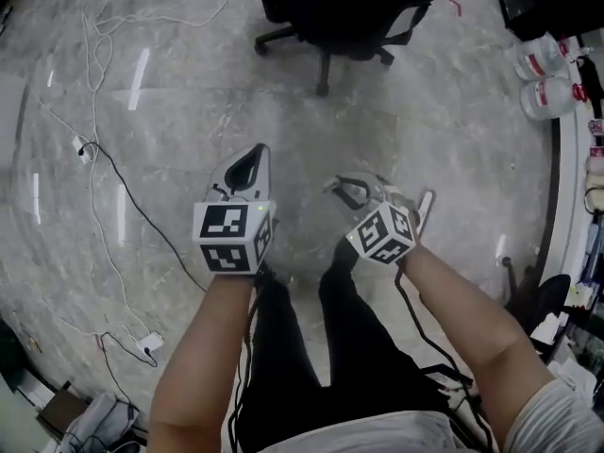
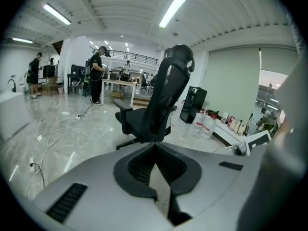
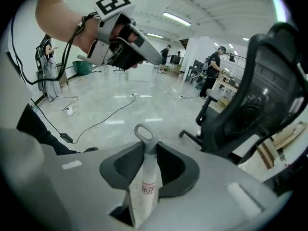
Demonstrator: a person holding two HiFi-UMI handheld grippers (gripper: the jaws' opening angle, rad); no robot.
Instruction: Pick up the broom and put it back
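Right gripper (image 3: 145,150): pads (image 3: 169,163) clamped on the broom handle (image 3: 146,182), just below its grey hanging loop (image 3: 144,133). The white shaft with a printed label runs back through the jaws. Only the top end shows; the brush head is out of every view.

Left gripper (image 2: 156,146): jaw tips together, nothing between them, only floor seen past them. It sits just beside the right one, both out in front of the person above the marble floor (image 1: 189,111); neither touches the other.

Surroundings: black office chair (image 1: 330,17) straight ahead, loose cables (image 1: 94,159) on the floor to the left, water bottles (image 1: 545,81) by the bench on the right.

Read: pick-up looks done and the broom is in hand, so this is the carry step. I can't identify the put-back spot (hook, rack, corner) in any view.

Next move calls for:
- finding the storage spot first
- keeping a firm pinch, since one grip this high leaves the long shaft free to swing
- bringing the left gripper in lower on the shaft if it needs steadying
- routing clear of the chair and cables
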